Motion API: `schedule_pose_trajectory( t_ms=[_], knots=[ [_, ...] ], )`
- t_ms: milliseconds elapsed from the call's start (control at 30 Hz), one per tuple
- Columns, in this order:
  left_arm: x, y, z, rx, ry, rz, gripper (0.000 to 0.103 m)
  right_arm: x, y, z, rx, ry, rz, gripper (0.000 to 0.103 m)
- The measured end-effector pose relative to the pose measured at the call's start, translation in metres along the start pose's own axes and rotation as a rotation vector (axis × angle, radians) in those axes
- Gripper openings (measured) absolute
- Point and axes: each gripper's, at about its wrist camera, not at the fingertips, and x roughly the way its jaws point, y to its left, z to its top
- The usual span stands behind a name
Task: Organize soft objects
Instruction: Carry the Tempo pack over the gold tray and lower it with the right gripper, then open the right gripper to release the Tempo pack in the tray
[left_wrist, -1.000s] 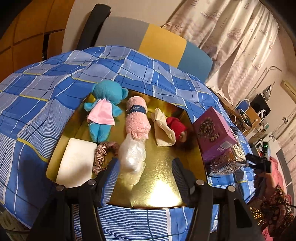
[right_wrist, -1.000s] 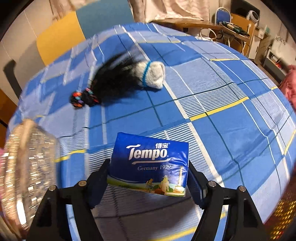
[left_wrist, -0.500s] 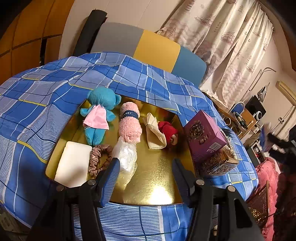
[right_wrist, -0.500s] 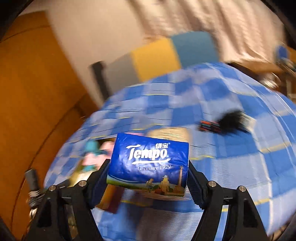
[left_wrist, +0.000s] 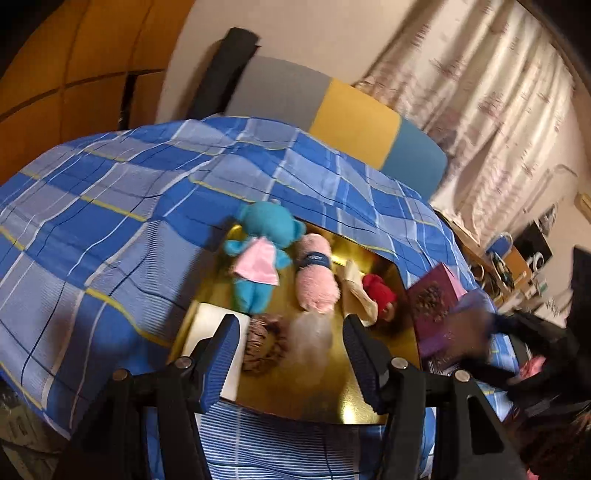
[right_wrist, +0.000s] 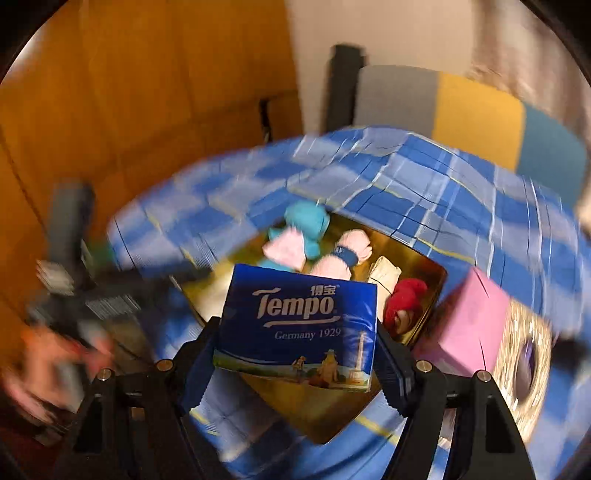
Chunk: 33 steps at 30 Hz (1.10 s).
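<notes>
My right gripper (right_wrist: 297, 343) is shut on a blue Tempo tissue pack (right_wrist: 299, 325) and holds it in the air over the near side of the gold tray (right_wrist: 332, 410). In the tray lie a teal plush (left_wrist: 260, 254), a pink rolled towel (left_wrist: 317, 277), a beige cloth (left_wrist: 358, 291), a red plush (left_wrist: 380, 295), a white pad (left_wrist: 214, 325), a brown scrunchie (left_wrist: 264, 347) and a clear plastic bag (left_wrist: 310, 336). My left gripper (left_wrist: 290, 350) is open and empty above the tray's near edge. The right gripper also shows blurred at the right of the left wrist view (left_wrist: 517, 332).
A purple box (left_wrist: 432, 310) stands right of the tray; in the right wrist view it looks pink (right_wrist: 469, 321), beside a glittery container (right_wrist: 524, 354). The blue checked cloth (left_wrist: 92, 240) covers the table. A grey, yellow and blue chair back (left_wrist: 340, 125) stands behind.
My right gripper has lifted the tissue pack off the cloth and swung it left toward the gold tray. My left gripper has drawn back and shifted slightly, still open.
</notes>
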Motion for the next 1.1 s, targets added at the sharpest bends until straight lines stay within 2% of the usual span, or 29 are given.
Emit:
schedule_pose_trajectory(
  t_ms=[200,400,533,633,733,800,867,933,1033,1100],
  knots=[
    [-0.008,0.013,0.008,-0.048,-0.022,0.008,0.059,0.068,0.0,0.004,-0.122,0.197,-0.081,0.076],
    [-0.006,0.016,0.009,-0.063,-0.008,-0.003,0.059,0.11,-0.004,0.006,-0.175,0.316,-0.132,0.076],
    [-0.004,0.014,0.006,-0.063,0.0,-0.009,0.059,0.134,0.0,0.006,-0.245,0.364,-0.166,0.077],
    [-0.004,0.013,0.005,-0.063,-0.001,-0.009,0.059,0.144,0.0,0.008,-0.284,0.357,-0.203,0.078],
    [-0.004,0.015,0.006,-0.071,0.002,-0.01,0.059,0.15,-0.006,0.009,-0.258,0.35,-0.219,0.083],
    [-0.005,0.015,0.005,-0.073,-0.002,-0.002,0.059,0.143,-0.013,0.012,-0.185,0.338,-0.209,0.084],
    [-0.004,0.014,0.005,-0.07,0.002,-0.006,0.059,0.131,-0.019,0.013,-0.104,0.303,-0.155,0.088],
    [-0.002,0.014,0.004,-0.069,0.004,-0.002,0.059,0.11,-0.028,0.013,0.008,0.254,-0.134,0.089],
    [0.003,0.012,0.001,-0.062,0.024,-0.003,0.059,0.085,-0.035,0.011,0.142,0.185,-0.045,0.089],
    [0.005,0.01,-0.001,-0.058,0.032,-0.001,0.059,0.069,-0.037,0.006,0.203,0.14,-0.016,0.089]
  ],
)
